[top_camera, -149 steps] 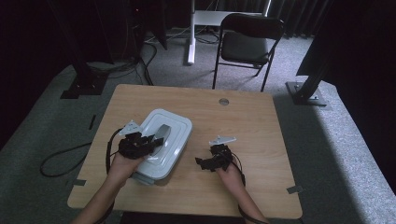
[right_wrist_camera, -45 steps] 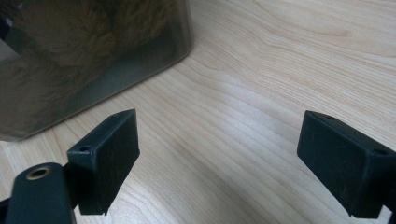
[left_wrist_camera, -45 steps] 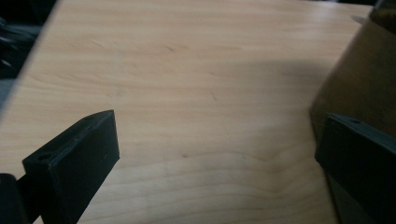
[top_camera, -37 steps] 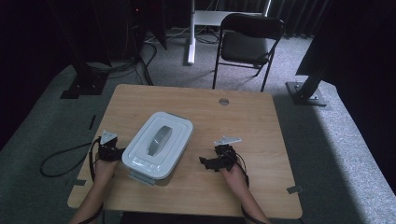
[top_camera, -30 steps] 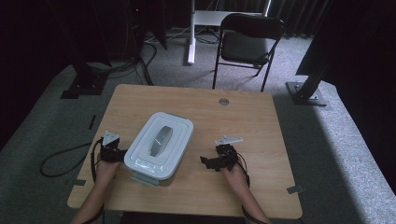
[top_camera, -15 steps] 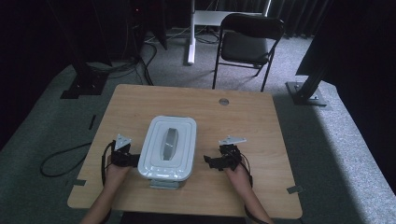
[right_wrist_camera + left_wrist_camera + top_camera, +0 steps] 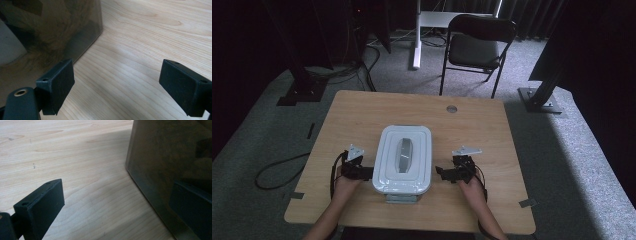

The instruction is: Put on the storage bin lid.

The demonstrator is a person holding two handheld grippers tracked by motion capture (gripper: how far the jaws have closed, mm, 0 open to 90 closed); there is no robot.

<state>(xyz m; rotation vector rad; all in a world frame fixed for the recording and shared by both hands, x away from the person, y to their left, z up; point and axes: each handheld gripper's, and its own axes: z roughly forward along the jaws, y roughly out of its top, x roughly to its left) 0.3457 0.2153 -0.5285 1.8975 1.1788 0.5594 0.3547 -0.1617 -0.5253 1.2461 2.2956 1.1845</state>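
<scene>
Two grippers: one flanks each long side of the storage box, low in the frame of the high view.
Storage box (image 7: 404, 159): lidded, pale lid with a grey handle strip, standing flat at the centre of the wooden table (image 7: 362, 115), its long axis running away from the person.
Left gripper (image 7: 362, 172): pressed close to the box's left wall at lower left of centre; in its own view one black jaw stands free over bare wood at lower left while the other shows dimly behind or against the smoky wall (image 7: 175, 170) at the right edge. Jaws spread, gripping nothing that I can make out.
Right gripper (image 7: 443, 173): just beside the box's right wall, with a sliver of table between. Its own view shows both jaws wide apart over the wood grain, released, the tinted wall (image 7: 50, 32) at upper left.
Step in hand, as I judge it: squaring or steadying the box between the two tools before working its lid.
Risk one: an uneven push from one side could skid the box across the smooth wood or twist it out of line.
Risk two: a jaw caught against the wall could tip the near end up if that hand lifts.
Background: a folding chair (image 7: 477, 45) at upper right, beyond the table.
</scene>
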